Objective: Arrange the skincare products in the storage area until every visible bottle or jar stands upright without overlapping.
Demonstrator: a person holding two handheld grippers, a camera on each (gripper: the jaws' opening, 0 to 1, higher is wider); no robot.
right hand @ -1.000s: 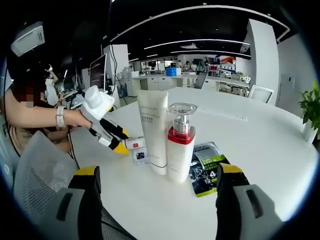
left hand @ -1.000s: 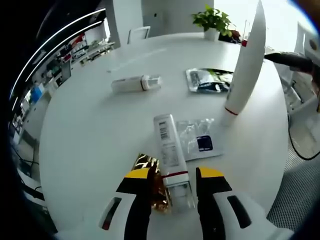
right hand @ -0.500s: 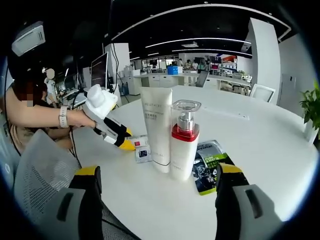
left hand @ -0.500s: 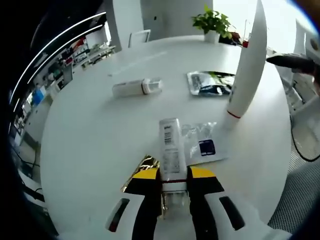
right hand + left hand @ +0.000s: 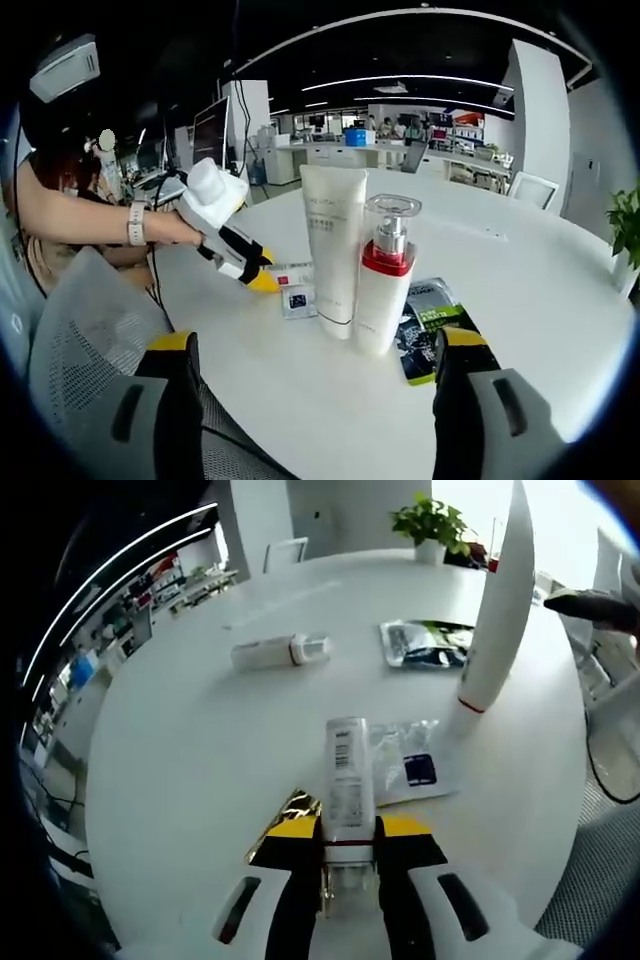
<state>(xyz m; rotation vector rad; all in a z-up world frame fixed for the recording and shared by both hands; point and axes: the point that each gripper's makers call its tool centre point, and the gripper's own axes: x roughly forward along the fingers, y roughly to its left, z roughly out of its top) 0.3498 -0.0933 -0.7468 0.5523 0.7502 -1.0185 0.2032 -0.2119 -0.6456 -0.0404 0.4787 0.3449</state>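
Skincare tube, white with a red band and clear cap [image 5: 346,780], lies flat on the round white worktop [image 5: 200,740], its cap end clamped between the yellow-tipped fingers of the left gripper [image 5: 349,842]. Beside it lie a gold foil packet [image 5: 291,808] and a clear sachet [image 5: 405,763]. The right gripper [image 5: 312,352] has its fingers spread wide apart, well short of the upright white tube [image 5: 333,250] and red-collared pump bottle [image 5: 383,275].

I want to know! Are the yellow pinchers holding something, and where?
The left gripper pinches the lying white bottle near its clear cap end. The right gripper holds nothing.
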